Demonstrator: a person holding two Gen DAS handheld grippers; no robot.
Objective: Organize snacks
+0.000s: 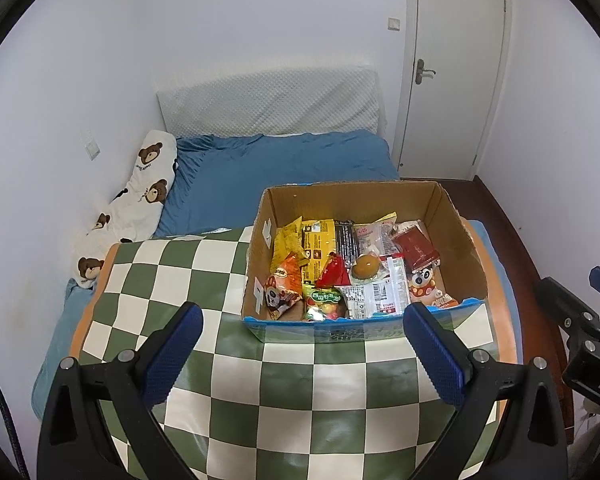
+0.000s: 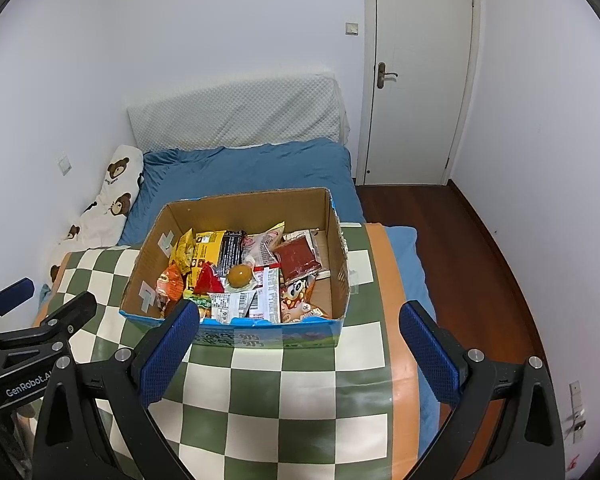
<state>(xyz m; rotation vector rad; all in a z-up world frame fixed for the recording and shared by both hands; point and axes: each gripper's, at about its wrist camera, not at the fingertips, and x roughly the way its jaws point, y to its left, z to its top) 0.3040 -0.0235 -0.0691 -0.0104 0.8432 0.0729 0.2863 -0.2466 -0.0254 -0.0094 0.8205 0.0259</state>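
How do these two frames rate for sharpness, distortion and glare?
Left wrist view: sharp, evenly lit; strong fisheye bends the door, corners vignette black. Right wrist view: same barrel warp, mild sheen on the checkered cloth; snack box contents stay legible.

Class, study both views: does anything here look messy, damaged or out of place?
Yes. The snack packets lie jumbled and overlapping inside the cardboard box, and the box's near rim looks ragged, as if torn.

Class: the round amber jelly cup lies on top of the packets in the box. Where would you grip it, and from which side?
Grip the jelly cup across its domed middle, coming straight down from above: it sits topmost, with packets crowding its sides inside the cardboard box.
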